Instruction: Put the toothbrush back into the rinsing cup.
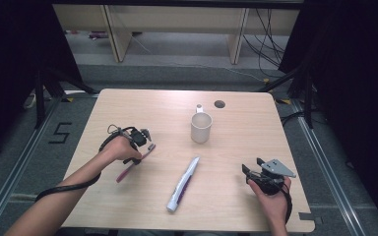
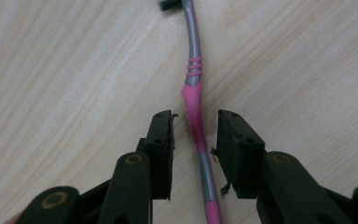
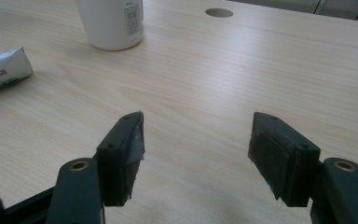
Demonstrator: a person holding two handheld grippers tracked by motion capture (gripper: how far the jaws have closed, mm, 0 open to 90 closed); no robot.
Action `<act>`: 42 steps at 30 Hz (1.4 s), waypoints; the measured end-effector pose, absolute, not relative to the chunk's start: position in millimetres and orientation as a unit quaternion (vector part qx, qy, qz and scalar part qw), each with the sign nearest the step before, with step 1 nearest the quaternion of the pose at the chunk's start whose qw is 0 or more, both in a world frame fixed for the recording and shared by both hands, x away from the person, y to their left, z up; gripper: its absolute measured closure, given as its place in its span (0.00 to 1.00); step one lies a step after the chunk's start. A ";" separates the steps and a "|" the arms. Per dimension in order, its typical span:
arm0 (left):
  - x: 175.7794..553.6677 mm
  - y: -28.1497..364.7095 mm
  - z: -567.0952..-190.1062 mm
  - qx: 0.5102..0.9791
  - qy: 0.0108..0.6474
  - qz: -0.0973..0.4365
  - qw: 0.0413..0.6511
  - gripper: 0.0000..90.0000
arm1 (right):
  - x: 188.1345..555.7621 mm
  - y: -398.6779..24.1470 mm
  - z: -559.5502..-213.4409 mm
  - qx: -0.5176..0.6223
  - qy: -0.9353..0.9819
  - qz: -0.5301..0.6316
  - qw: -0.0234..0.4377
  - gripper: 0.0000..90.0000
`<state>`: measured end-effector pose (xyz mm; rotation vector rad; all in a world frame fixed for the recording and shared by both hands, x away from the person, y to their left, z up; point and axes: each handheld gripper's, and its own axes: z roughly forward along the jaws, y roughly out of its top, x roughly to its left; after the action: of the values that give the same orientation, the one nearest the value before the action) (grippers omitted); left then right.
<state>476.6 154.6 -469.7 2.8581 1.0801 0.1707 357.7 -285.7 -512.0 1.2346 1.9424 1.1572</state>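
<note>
Between my left jaws lies the toothbrush [image 2: 195, 100], flat on the table [image 1: 128, 103], its pink grip dead centre and its grey neck running away toward the dark bristle head at the top of the left gripper view. The left gripper [image 2: 195, 135] straddles the handle with a sliver of wood showing on either side, so the pads aren't pressing yet — I call it open, nothing gripped. From the high view the left gripper [image 1: 145, 137] sits over the brush's far end, the handle trailing back toward me on the left side of the table.

So I judge this the pick-up step: the squeeze comes next, and it wants the jaws kept square on that pink section so the thin handle doesn't roll out.

Off to my right, the right gripper [image 3: 196, 144] hangs wide open over bare wood, holding nothing. The tube [image 1: 183, 184] lies mid-table between my hands. Farther out stands the cup [image 1: 201, 127], the likely destination.
</note>
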 end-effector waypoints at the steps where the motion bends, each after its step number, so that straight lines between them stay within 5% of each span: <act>1: 477.3 154.1 -470.9 0.933 0.354 0.057 0.041 0.74 | 357.7 -285.7 -512.0 0.460 0.724 0.431 0.279 0.40; 42: 479.6 149.9 -473.5 0.938 0.337 0.061 0.044 0.90 | 357.7 -285.7 -512.1 0.458 0.725 0.432 0.279 0.40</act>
<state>479.6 149.9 -473.5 2.8687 1.0310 0.1850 357.7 -285.7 -512.1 1.2279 1.9447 1.1582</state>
